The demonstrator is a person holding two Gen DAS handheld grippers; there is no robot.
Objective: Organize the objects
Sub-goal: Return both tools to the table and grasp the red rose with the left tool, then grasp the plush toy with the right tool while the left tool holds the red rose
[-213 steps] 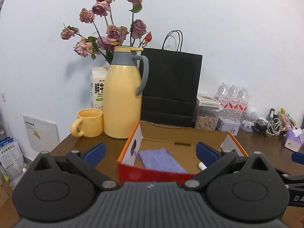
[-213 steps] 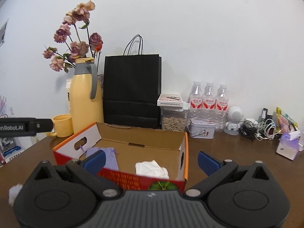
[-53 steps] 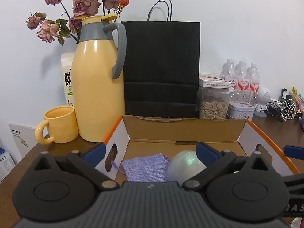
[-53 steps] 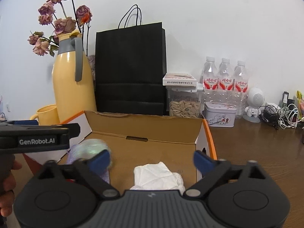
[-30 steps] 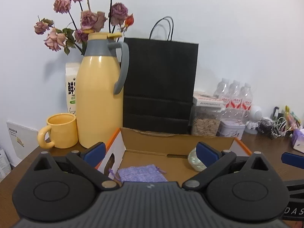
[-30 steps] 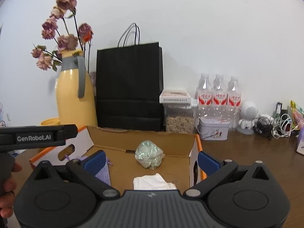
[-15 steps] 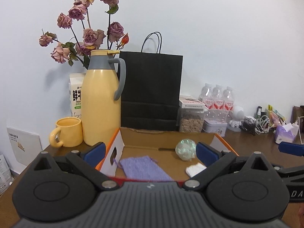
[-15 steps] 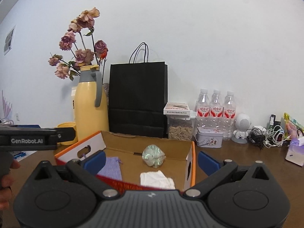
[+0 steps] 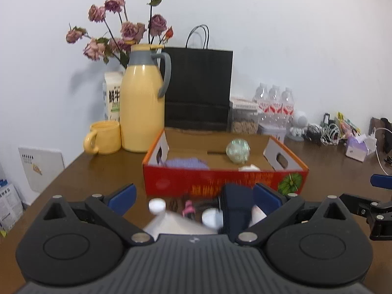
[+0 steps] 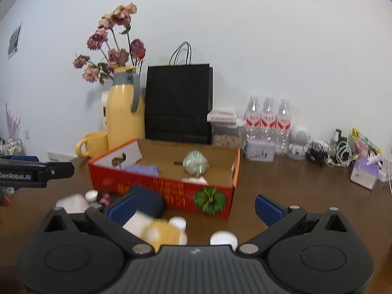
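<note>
Lying crosswise before both spread grippers (image 9: pixel 193 197) (image 10: pixel 194 204): box (image 9: pixel 220 181)

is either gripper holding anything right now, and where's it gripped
Nothing is held. The left gripper and the right gripper are both open, with loose items on the table showing between their fingers, in front of the red box.

Office: cluttered desk (image 10: pixel 281 178), cables (image 10: pixel 328 155)

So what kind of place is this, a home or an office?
Probably an office desk or break corner, though a home is possible. A wooden table against a plain wall holds a yellow thermos jug and mug, bottled water, and a tangle of charging cables.
</note>
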